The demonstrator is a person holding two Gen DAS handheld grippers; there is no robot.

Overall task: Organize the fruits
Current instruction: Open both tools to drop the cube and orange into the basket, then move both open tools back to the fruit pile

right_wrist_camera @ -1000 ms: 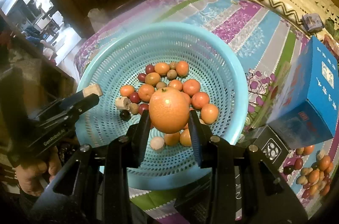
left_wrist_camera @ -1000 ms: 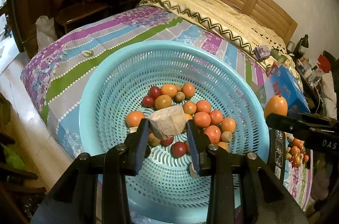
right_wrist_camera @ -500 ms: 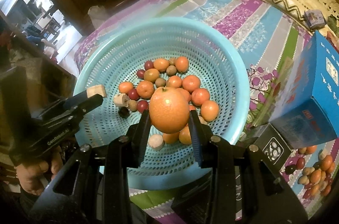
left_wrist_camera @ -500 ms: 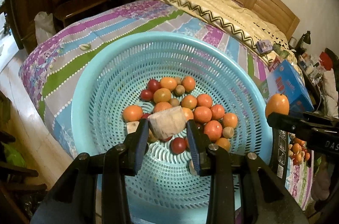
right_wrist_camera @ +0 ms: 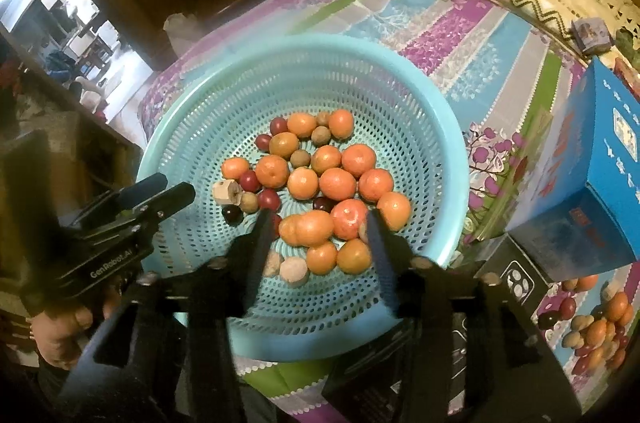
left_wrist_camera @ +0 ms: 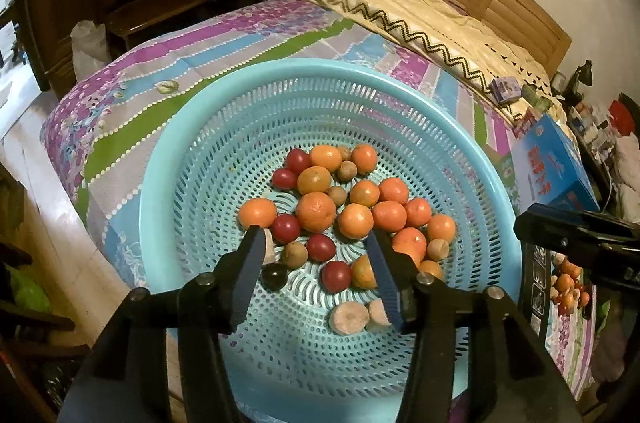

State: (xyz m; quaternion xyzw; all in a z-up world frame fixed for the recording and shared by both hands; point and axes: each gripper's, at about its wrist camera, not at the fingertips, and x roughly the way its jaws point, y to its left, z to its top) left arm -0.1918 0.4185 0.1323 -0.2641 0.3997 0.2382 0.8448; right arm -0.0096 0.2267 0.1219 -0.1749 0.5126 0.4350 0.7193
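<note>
A light blue perforated basket (left_wrist_camera: 248, 127) (right_wrist_camera: 432, 127) sits on a patterned bedspread and holds several oranges, red and brown fruits. My left gripper (left_wrist_camera: 316, 255) is open and empty above the near part of the basket. A pale beige chunk (left_wrist_camera: 269, 250) (right_wrist_camera: 226, 192) lies in the basket by its left finger. My right gripper (right_wrist_camera: 318, 223) is open and empty above the basket. A large blurred orange (right_wrist_camera: 306, 228) lies between its fingers among the others. The right gripper also shows at the right edge of the left wrist view (left_wrist_camera: 576, 239).
A blue box (left_wrist_camera: 548, 163) (right_wrist_camera: 592, 183) and a black box (right_wrist_camera: 520, 275) stand right of the basket. A pile of more fruit (right_wrist_camera: 592, 327) lies on the bedspread at the far right. A folded quilt (left_wrist_camera: 420, 7) and wooden headboard lie beyond.
Both grippers have opened. The left one let go of the beige chunk and the right one let go of the large orange; both now lie in the basket.
</note>
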